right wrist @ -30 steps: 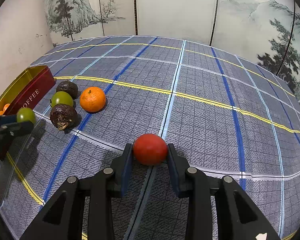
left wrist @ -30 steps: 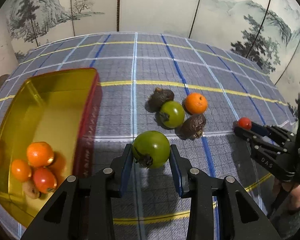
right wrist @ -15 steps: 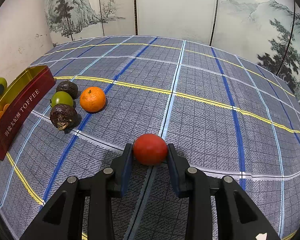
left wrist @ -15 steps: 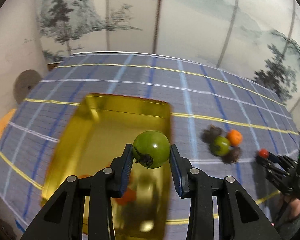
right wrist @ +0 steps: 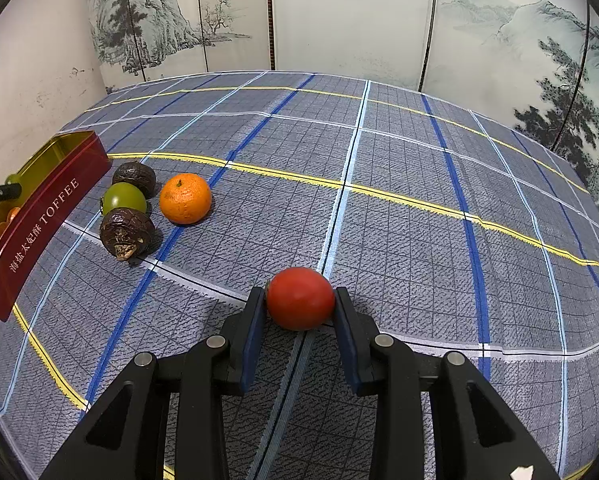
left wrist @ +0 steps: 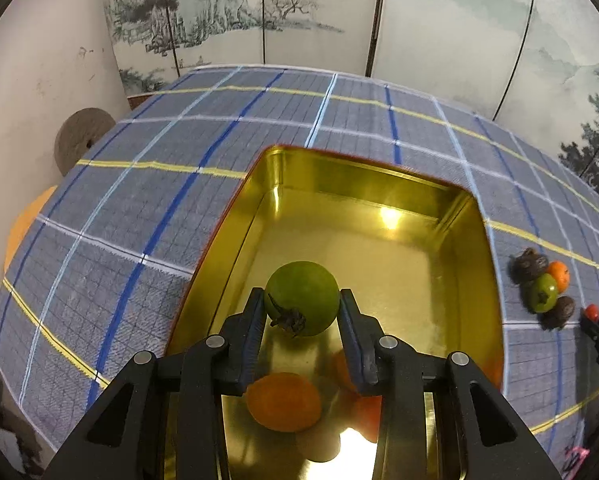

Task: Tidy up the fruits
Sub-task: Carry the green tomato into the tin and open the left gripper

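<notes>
My left gripper [left wrist: 302, 308] is shut on a green fruit [left wrist: 302, 298] with a dark stem and hangs over the open gold tin [left wrist: 379, 188]. Orange fruits [left wrist: 282, 402] lie in the tin's near end, partly hidden by my fingers. My right gripper [right wrist: 300, 300] is shut on a red fruit [right wrist: 300, 298] above the checked cloth. To its left on the cloth lie an orange [right wrist: 185, 198], a green fruit [right wrist: 124, 198] and two dark wrinkled fruits [right wrist: 126, 232]. The same cluster [left wrist: 543, 290] shows at the right edge of the left wrist view.
The tin's red side [right wrist: 39, 224] reads TOFFEE and stands at the left of the right wrist view. A painted folding screen [right wrist: 339, 20] closes off the back of the table. A round wooden disc [left wrist: 79, 142] sits by the left wall.
My left gripper carried the green fruit leftward from above the cloth to over the tin. The right gripper and its red fruit stayed still.
</notes>
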Tool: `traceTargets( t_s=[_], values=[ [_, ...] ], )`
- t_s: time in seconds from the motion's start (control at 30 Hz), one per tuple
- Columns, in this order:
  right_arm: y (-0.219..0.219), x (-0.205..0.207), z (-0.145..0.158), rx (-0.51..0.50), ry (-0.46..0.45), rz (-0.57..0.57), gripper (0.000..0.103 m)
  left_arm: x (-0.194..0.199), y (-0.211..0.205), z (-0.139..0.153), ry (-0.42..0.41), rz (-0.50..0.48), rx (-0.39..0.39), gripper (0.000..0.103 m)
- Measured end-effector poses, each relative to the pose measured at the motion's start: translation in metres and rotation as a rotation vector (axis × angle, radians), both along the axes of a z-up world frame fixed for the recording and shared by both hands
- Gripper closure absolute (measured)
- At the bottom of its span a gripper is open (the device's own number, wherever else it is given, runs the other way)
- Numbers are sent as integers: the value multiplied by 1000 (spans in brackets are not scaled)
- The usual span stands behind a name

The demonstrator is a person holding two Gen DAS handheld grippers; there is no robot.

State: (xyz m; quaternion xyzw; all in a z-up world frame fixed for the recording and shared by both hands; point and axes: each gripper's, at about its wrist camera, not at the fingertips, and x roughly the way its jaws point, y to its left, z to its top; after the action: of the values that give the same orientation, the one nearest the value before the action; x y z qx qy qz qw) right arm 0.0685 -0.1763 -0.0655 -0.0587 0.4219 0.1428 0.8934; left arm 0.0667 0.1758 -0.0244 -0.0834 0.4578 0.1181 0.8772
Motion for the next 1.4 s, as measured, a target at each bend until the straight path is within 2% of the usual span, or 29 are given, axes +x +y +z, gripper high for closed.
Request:
traceTargets(
  t_s=[0.27, 1.17, 1.27, 1.4],
  values=[
    [0, 0, 0, 0, 0, 0, 71, 2, 1, -14, 40, -4, 0, 66],
    [1, 0, 0, 0, 0, 0, 71, 3, 4, -16, 65, 7, 3, 65],
    [1, -1, 0, -1, 0, 0, 71, 1, 5, -16, 64, 6, 3, 64],
    [1, -1, 0, 0, 0, 0, 70, -2, 5, -13, 59, 2, 17, 57]
  ],
)
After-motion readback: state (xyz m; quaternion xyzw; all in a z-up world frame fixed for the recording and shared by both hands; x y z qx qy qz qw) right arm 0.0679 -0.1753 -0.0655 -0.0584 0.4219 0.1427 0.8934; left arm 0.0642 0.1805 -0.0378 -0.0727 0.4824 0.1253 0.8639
